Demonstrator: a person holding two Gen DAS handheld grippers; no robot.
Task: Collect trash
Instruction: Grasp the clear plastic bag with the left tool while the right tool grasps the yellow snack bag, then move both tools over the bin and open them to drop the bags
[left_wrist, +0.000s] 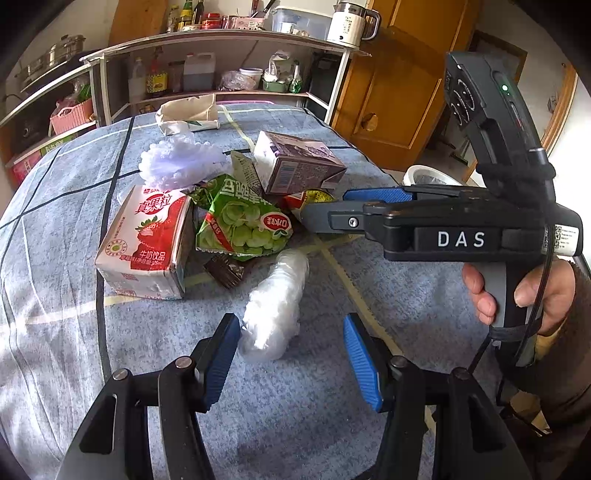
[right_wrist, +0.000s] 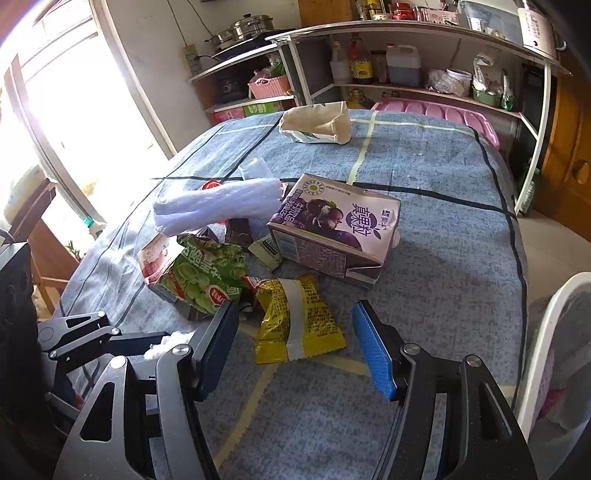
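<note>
Trash lies piled on a blue checked tablecloth (left_wrist: 369, 295). In the left wrist view my left gripper (left_wrist: 291, 363) is open low over the cloth, with a crumpled clear plastic wad (left_wrist: 273, 306) between its fingertips, close to the left pad. Beyond lie a strawberry milk carton (left_wrist: 144, 243), a green snack bag (left_wrist: 240, 225), white foam netting (left_wrist: 177, 162) and a purple milk carton (left_wrist: 295, 166). My right gripper (right_wrist: 295, 350) is open around the near end of a yellow snack packet (right_wrist: 295, 321), pads apart from it. A hand (left_wrist: 535, 295) holds it.
A folded paper bag (right_wrist: 317, 122) lies at the table's far end. A white bin (right_wrist: 554, 350) stands off the table's right edge. Shelves (right_wrist: 424, 88) with bottles and jars line the back wall, a wooden door (left_wrist: 399, 92) beside them. A dark wrapper (left_wrist: 225, 271) lies under the green bag.
</note>
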